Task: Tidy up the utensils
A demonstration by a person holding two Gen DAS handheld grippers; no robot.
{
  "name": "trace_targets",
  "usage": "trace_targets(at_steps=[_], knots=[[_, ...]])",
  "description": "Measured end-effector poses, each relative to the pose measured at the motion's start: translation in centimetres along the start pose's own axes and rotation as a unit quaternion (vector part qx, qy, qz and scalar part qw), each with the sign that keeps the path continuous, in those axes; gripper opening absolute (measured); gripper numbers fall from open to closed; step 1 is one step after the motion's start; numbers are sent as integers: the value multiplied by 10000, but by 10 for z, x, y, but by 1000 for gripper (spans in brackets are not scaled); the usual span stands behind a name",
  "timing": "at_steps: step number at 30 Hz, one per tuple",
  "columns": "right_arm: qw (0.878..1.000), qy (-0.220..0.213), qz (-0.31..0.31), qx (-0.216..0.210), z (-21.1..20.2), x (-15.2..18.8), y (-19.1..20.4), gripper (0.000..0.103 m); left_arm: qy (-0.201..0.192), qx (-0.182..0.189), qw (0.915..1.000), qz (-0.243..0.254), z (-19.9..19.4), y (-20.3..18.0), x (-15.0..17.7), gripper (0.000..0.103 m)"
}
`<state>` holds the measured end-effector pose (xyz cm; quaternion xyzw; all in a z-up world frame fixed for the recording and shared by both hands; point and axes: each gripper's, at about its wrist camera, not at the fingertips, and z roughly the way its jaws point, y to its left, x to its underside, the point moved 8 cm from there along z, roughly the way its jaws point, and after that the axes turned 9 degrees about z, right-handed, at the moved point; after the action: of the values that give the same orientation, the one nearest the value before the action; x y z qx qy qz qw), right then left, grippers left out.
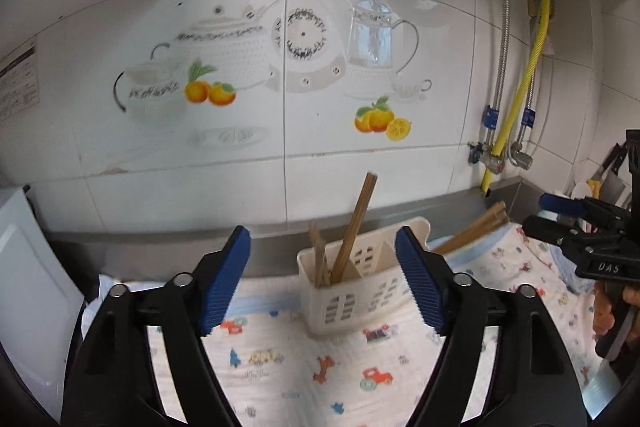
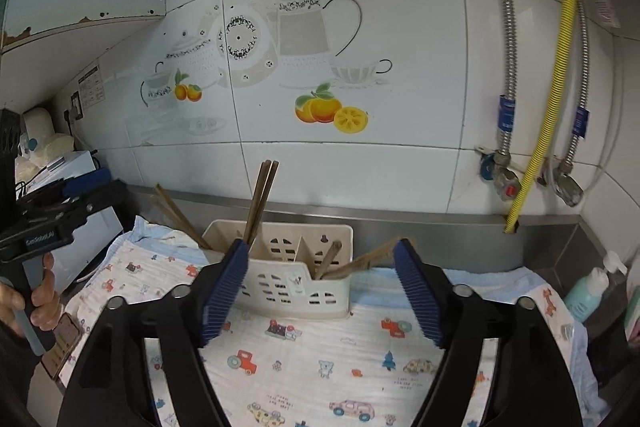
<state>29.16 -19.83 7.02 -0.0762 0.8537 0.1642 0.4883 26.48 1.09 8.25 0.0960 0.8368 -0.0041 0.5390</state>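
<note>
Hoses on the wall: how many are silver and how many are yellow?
Silver hoses: 2
Yellow hose: 1
Total: 3

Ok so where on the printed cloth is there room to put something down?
The printed cloth is bare in front of the utensil holder, between the open grippers. Crowded: chopsticks lean out of the holder on both sides, and a soap bottle stands beyond the right edge.

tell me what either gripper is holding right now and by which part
Nothing is held. The left gripper and right gripper both stand open; the chopsticks sit in the holder.
</note>
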Motion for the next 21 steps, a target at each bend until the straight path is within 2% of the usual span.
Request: trace_targets(at_steps=[3, 11, 14, 21], knots=[[10000, 26, 52, 33, -8, 12, 1, 83, 10, -52, 10000, 11, -11, 0, 14, 84], [9997, 176, 115, 91, -21, 51, 5, 88, 30, -185, 9998, -19, -39, -2, 48, 96], [9996, 218, 93, 174, -24, 64, 5, 89, 64, -202, 9997, -103, -47, -2, 60, 98], [9990, 317, 289, 83, -32, 93, 5, 90, 264, -301, 9992, -61, -54, -6, 91, 98]])
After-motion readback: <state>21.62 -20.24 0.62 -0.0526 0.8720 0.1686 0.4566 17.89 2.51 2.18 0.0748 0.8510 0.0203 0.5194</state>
